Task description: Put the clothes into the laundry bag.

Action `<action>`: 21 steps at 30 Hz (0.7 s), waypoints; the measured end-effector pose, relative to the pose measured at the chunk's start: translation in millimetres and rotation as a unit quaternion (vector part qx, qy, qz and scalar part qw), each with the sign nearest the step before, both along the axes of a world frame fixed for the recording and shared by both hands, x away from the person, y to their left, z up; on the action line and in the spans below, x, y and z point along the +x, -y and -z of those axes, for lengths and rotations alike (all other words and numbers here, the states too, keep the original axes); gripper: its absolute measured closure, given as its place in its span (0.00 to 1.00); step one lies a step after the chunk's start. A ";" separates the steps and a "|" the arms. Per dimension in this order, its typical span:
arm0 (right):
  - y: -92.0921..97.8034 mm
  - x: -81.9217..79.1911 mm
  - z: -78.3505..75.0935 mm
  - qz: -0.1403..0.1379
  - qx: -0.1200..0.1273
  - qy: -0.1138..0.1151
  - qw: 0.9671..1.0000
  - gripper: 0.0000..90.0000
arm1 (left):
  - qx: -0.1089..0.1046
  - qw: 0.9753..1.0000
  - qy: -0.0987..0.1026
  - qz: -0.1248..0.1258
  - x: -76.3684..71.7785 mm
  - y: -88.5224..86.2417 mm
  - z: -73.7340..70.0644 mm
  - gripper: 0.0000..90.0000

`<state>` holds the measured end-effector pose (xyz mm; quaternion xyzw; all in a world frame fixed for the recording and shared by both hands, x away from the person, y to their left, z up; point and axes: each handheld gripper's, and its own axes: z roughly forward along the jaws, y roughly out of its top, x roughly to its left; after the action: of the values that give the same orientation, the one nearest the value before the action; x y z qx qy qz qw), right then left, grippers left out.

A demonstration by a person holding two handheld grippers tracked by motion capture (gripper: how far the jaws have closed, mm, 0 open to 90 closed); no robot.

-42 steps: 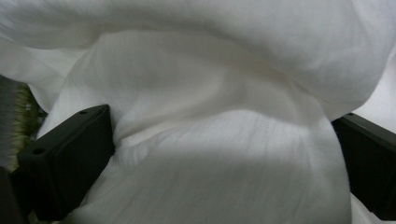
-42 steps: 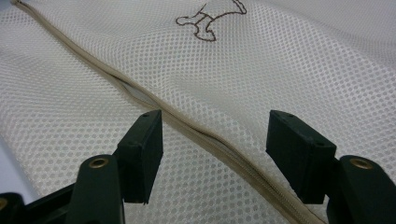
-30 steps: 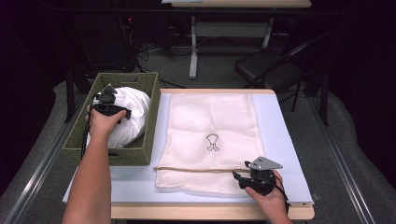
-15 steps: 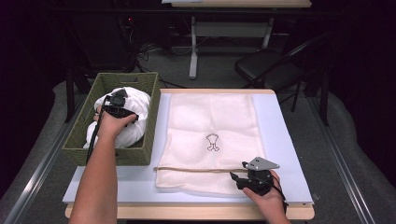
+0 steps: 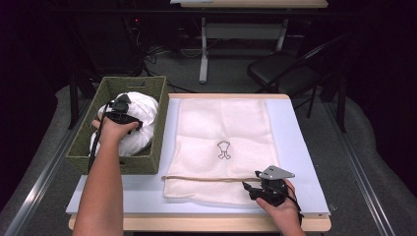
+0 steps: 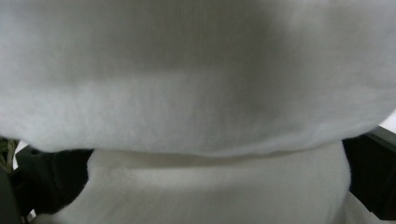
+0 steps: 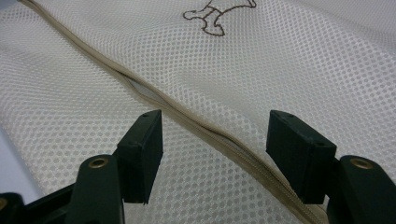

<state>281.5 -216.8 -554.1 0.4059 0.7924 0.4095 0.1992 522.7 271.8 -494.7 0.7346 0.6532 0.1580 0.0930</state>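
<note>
A cream mesh laundry bag (image 5: 221, 123) with a small brown emblem lies flat on the white table (image 5: 300, 147). Its tan zipper (image 7: 187, 116) runs across near the front edge and gapes slightly. My right gripper (image 7: 215, 140) stands open just above the mesh, one jaw on each side of the zipper line; in the high view this gripper (image 5: 247, 189) is at the bag's front right. My left gripper (image 5: 120, 103) is pressed down into a bundle of white cloth (image 6: 201, 116) inside the green woven basket (image 5: 133, 81). Its dark jaws stand wide apart at the edges of the left gripper view, with cloth bulging between them.
The basket stands at the table's left edge, close beside the bag. Behind the table are a black folding chair (image 5: 285, 73) and a desk leg (image 5: 203, 54) on grey floor. A metal rail (image 5: 29, 187) runs along the floor at left.
My left hand has moved farther back in the basket, over the white cloth. The right gripper has stayed at the bag's zipper.
</note>
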 end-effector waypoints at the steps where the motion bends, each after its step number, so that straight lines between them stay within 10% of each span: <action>1: 0.3 0.3 0.1 0.000 0.002 -0.001 1.000 0.40 | -0.001 1.000 -0.001 -0.003 0.6 0.4 0.4 0.00; 21: -1.2 1.8 0.6 0.001 0.000 0.000 1.000 0.40 | -0.005 1.000 0.011 0.022 17.8 3.7 25.2 0.00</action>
<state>283.3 -215.6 -554.8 0.4062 0.7921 0.4094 0.1996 540.6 268.0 -519.8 0.7463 0.6371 0.1603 0.1074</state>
